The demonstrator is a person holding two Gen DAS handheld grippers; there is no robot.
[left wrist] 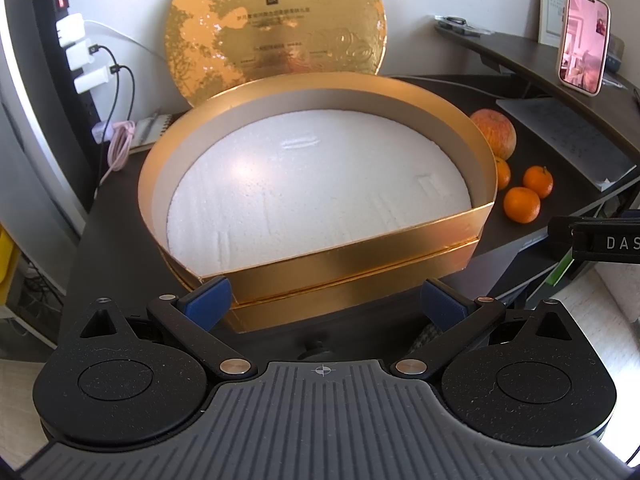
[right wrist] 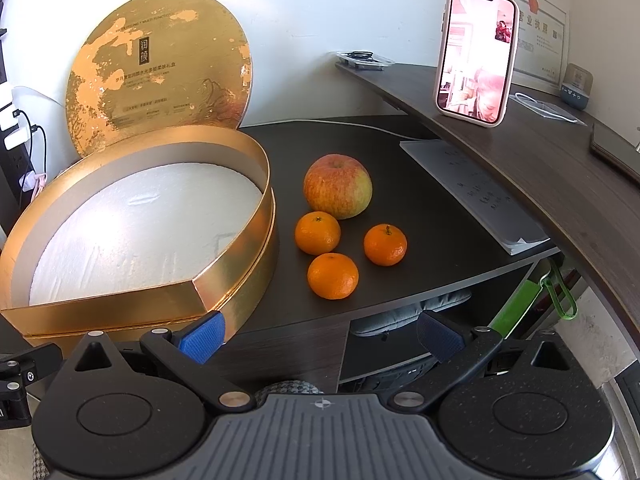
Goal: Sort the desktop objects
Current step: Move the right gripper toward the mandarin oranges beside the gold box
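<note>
A round gold box (left wrist: 360, 252) (right wrist: 224, 288) with a white foam floor stands open on the dark desk (right wrist: 420, 208). Its gold lid (left wrist: 276, 24) (right wrist: 160, 72) leans upright against the wall behind it. Right of the box lie an apple (right wrist: 338, 191) (left wrist: 496, 132) and three tangerines (right wrist: 333, 276) (right wrist: 317, 233) (right wrist: 385, 245) (left wrist: 521, 205). My left gripper (left wrist: 326, 304) is open just in front of the box's near wall, holding nothing. My right gripper (right wrist: 320, 338) is open at the desk's front edge, below the tangerines, also empty.
A phone (right wrist: 476, 54) (left wrist: 584, 42) with a lit screen stands on a raised curved shelf (right wrist: 540, 152) at the right. A stack of papers (right wrist: 472, 192) lies beneath that shelf. Chargers and cables (left wrist: 88, 64) hang at the left wall.
</note>
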